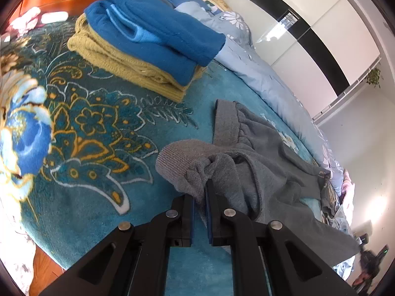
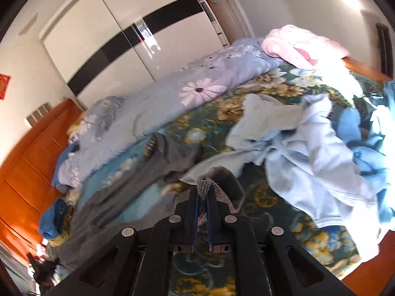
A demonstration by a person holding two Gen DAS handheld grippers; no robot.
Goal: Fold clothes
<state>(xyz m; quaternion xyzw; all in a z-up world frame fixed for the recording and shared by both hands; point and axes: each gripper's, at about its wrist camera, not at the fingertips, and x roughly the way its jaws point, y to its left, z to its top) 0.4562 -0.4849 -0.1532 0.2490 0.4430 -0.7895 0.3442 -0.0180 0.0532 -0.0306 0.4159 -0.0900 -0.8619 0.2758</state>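
A grey pair of sweatpants (image 1: pixel 259 157) lies stretched across the teal floral bedspread (image 1: pixel 86 128). My left gripper (image 1: pixel 200 190) is shut on a bunched ribbed end of it, with grey cloth pinched between the blue pads. In the right wrist view the same grey garment (image 2: pixel 138 172) runs off to the left. My right gripper (image 2: pixel 203 190) is shut on its other ribbed cuff (image 2: pixel 222 192), lifted a little off the bed. This view is blurred.
A folded blue fleece (image 1: pixel 158 29) sits on a folded mustard knit (image 1: pixel 118 61) at the back left. A crumpled pale blue heap of clothes (image 2: pixel 308 148) lies right of my right gripper, a pink garment (image 2: pixel 296 44) behind it. A flowered quilt (image 2: pixel 160 103) lines the bed's far side.
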